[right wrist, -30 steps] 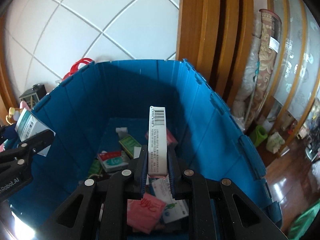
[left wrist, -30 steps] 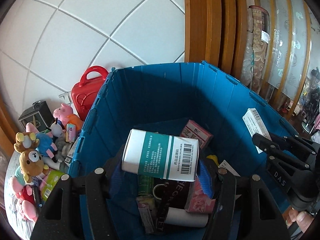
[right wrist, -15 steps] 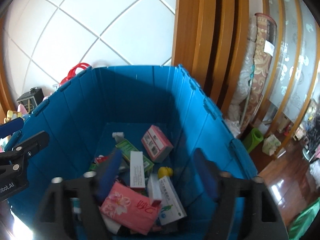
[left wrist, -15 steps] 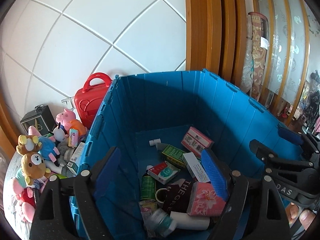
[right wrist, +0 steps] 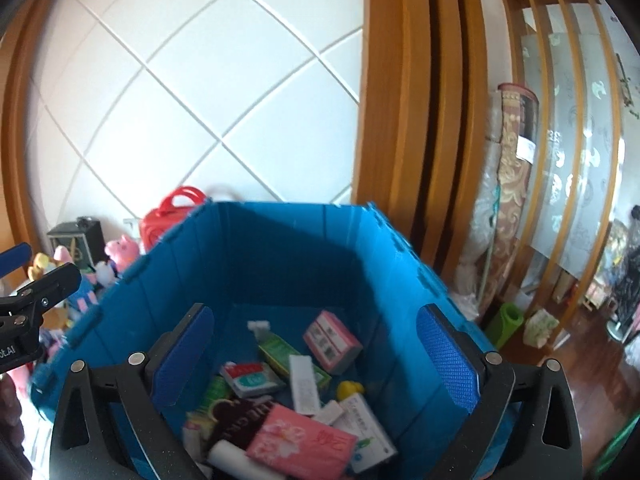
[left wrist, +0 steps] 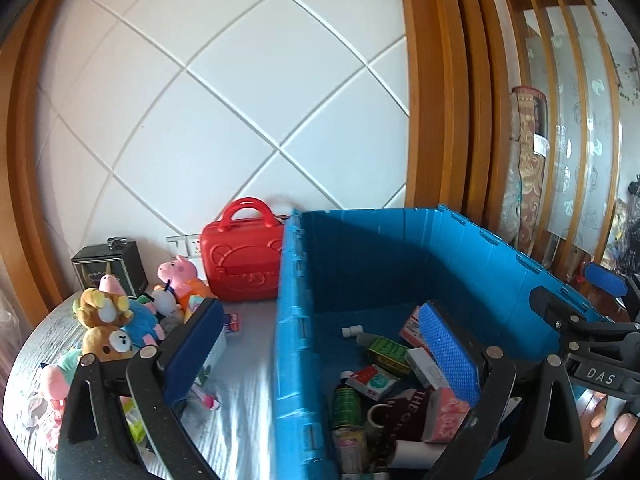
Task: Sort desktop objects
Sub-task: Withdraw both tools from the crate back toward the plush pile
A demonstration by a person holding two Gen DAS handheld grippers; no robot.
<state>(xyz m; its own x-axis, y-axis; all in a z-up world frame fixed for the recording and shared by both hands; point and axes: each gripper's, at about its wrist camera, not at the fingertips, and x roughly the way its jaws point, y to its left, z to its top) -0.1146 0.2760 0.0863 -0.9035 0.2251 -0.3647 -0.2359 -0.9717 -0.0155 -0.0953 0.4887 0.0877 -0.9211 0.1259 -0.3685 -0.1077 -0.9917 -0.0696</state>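
Left gripper (left wrist: 320,354) jaws opening w/ nothing btwn, straddling blue crate (left wrist: 296,320) wall, right gripper (right wrist: 318,354) jaws opening, empty, boxes (right wrist: 332,340) below it in crate, plush toys (left wrist: 108,320) left of left gripper

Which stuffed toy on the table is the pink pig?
The pink pig plush in an orange outfit, standing rearmost beside the red case. The other plush toys in front are brown bears.

Bright daylight, strong fisheye bending, motion blur in right view.
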